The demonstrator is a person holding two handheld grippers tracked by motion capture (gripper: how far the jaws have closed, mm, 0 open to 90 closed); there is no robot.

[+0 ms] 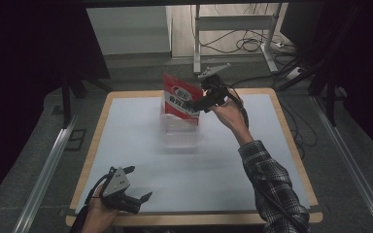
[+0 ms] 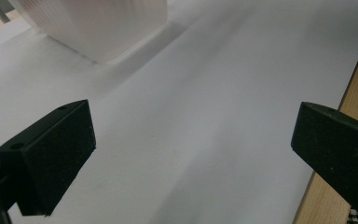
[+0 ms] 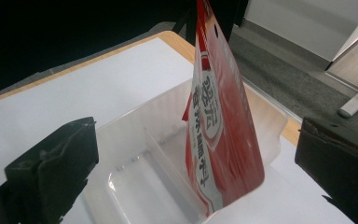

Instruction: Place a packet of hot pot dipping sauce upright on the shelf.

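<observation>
Step in hand, as judged: release after placing. A red-and-white pouch [image 3: 223,135] is stood in a clear plastic bin [image 3: 121,140] near the far middle of the table [image 1: 141,160]. In the right gripper view the pouch is seen upright, tilted a bit, bottom edge down in the compartment on the far side of the bin's divider, top sticking well above the rim.

Right gripper [image 1: 209,97] is held just beside the pouch's upper part at the far side of the table; jaws are spread wide in the right gripper view, w/ pouch between them but no pad pressed on it. Nothing is gripped.

Left gripper [image 1: 132,194] is parked low at the near-left edge of the table, well apart from the bin; jaws are spread wide, nothing between them but bare table in the left gripper view. The bin's white wall [image 2: 98,28] is seen farther off there.

Progress: the placing looks about done; pouch is left on its own, leaning.

Next move, as judged: right gripper is to be drawn back and up w/o brushing the pouch top, since a knock could tip it over the rim. If it slumps, a re-grip near the top would be needed.
</observation>
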